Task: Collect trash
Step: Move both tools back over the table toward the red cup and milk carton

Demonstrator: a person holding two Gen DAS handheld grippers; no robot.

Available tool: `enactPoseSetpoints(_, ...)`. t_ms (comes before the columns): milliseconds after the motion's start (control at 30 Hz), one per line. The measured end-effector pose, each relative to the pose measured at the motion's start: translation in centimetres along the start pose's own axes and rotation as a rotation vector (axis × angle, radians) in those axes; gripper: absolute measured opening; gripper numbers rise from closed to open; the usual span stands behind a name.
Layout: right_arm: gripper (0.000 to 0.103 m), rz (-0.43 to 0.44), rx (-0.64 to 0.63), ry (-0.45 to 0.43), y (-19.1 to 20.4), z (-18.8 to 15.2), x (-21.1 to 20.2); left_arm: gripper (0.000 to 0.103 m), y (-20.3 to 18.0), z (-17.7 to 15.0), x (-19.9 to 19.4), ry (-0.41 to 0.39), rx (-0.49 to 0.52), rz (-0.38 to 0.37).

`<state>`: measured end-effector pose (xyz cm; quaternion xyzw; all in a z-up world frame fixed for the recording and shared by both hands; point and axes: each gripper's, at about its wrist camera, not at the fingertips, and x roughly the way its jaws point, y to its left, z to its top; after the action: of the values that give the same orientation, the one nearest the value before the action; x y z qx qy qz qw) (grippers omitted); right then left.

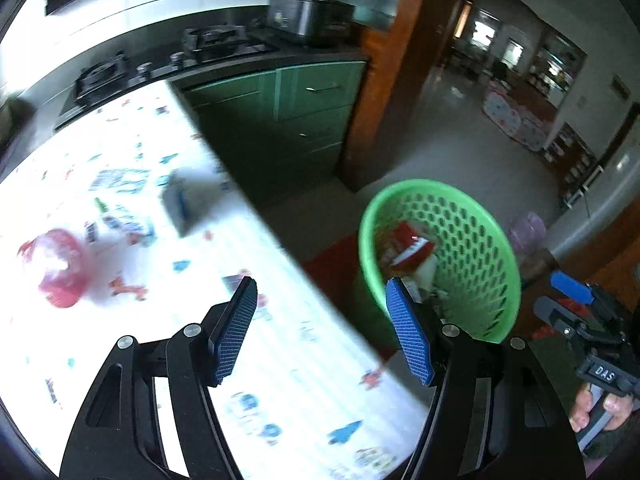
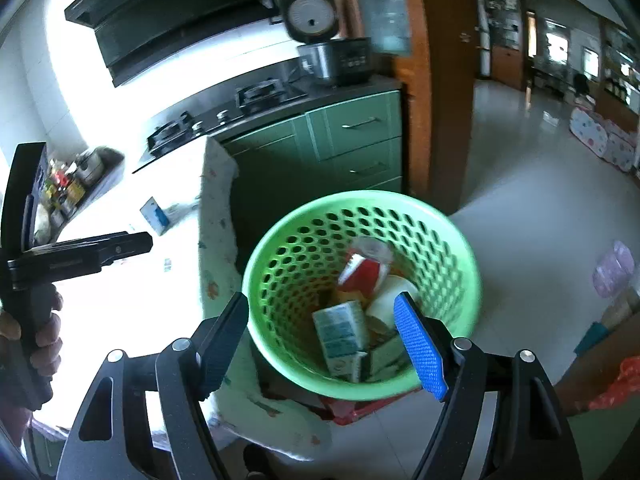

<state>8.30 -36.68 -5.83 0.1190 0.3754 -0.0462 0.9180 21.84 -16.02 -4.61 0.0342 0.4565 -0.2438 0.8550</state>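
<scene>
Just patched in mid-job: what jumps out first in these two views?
The bright green perforated basket on the floor beside the table, already holding cartons and a red packet. Next, the overexposed patterned tablecloth, with a pink plastic wrapper and a small blue-and-white carton lying on it. Both grippers' jaws stand open, empty.

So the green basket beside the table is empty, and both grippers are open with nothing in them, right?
Not quite. The green basket already holds trash, including a red packet and a small carton, as the right wrist view shows. The rest is right: left gripper and right gripper are open, holding nothing.
</scene>
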Motion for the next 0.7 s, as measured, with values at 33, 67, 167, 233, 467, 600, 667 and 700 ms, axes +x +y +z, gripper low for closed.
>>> enactPoseSetpoints(33, 0.073, 0.010, -0.010, 0.004, 0.7, 0.3, 0.4, 0.066, 0.6, -0.2, -0.3, -0.004, -0.007, 0.009)
enactPoseSetpoints(67, 0.073, 0.016, -0.017, 0.005, 1.1, 0.4, 0.6, 0.066, 1.4, -0.3, -0.7, -0.009, -0.016, 0.025)
enactPoseSetpoints(167, 0.073, 0.044, -0.051, 0.013, 3.1, 1.1, 1.7, 0.066, 3.7, -0.6, -1.6, -0.018, -0.049, 0.053)
enactPoseSetpoints(233, 0.073, 0.061, -0.073, 0.020, 4.3, 1.5, 2.3, 0.068, 5.5, -0.9, -2.3, -0.024, -0.079, 0.076)
enactPoseSetpoints(467, 0.073, 0.129, -0.170, 0.061, 9.7, 3.2, 5.4, 0.071, 11.2, -2.1, -4.2, -0.038, -0.161, 0.150)
enactPoseSetpoints(600, 0.073, 0.162, -0.231, 0.073, 12.8, 4.4, 6.9, 0.072, 14.4, -2.6, -5.2, -0.046, -0.212, 0.192)
enactPoseSetpoints(667, 0.073, 0.181, -0.260, 0.081, 14.2, 5.1, 7.6, 0.072, 15.8, -2.8, -5.7, -0.048, -0.238, 0.209)
enactPoseSetpoints(700, 0.073, 0.185, -0.279, 0.085, 14.9, 5.5, 8.0, 0.072, 16.4, -2.9, -5.9, -0.049, -0.247, 0.215)
